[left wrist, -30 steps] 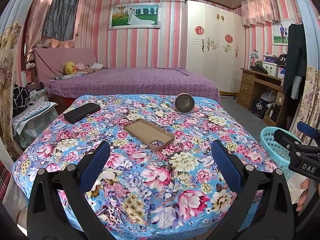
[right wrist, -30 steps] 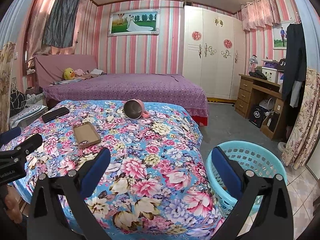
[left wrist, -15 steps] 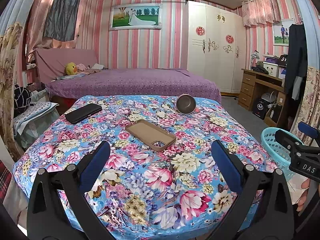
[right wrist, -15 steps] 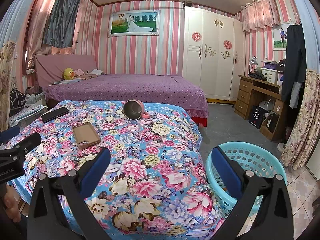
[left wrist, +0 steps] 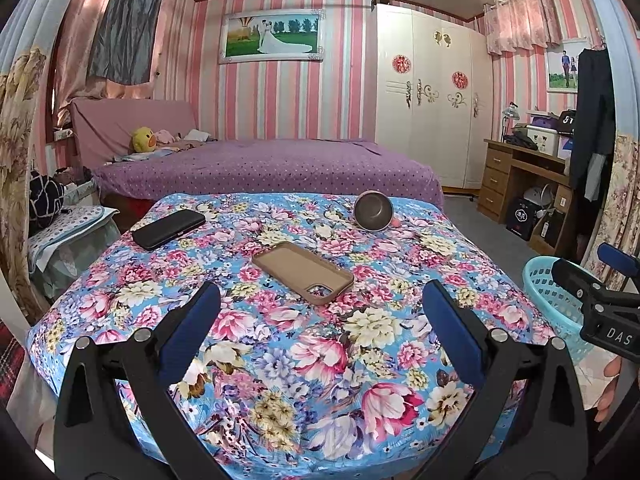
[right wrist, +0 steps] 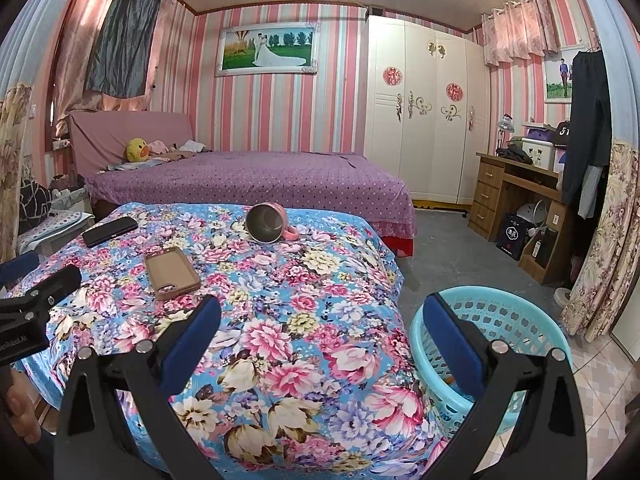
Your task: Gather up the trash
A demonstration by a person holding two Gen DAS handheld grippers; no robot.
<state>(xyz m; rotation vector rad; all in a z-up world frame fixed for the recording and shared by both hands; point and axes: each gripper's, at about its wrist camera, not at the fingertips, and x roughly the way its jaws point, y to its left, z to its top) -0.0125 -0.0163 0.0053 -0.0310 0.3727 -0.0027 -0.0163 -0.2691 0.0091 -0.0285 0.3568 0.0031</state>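
The basket (right wrist: 504,320), a turquoise plastic one with perforated walls, stands on the floor just beside the right edge of the table (right wrist: 304,320). What lies inside it cannot be made out. The table is covered by a blue floral cloth. On it lies a brown case (left wrist: 304,272), hollow side up, near the middle. A black phone (left wrist: 168,229) lies flat toward the far left corner, well apart from the case. A mug (right wrist: 269,223) with a pink handle lies on its side near the far edge, its metal mouth turned toward the cameras.

The left gripper (left wrist: 320,332) hovers over the near edge of the table, its blue-padded fingers spread wide and empty, the case just beyond them. The right gripper (right wrist: 320,336) hangs over the table's near right corner, likewise wide and empty; its right finger (right wrist: 450,342) overlaps the basket's rim in the view. Each gripper shows at the edge of the other's view, with a hand (left wrist: 610,390) partly visible beneath.

Behind the table stands a bed (left wrist: 272,168) with a purple spotted cover, then a white wardrobe (right wrist: 424,120) and a wooden desk (right wrist: 512,188) to the right.
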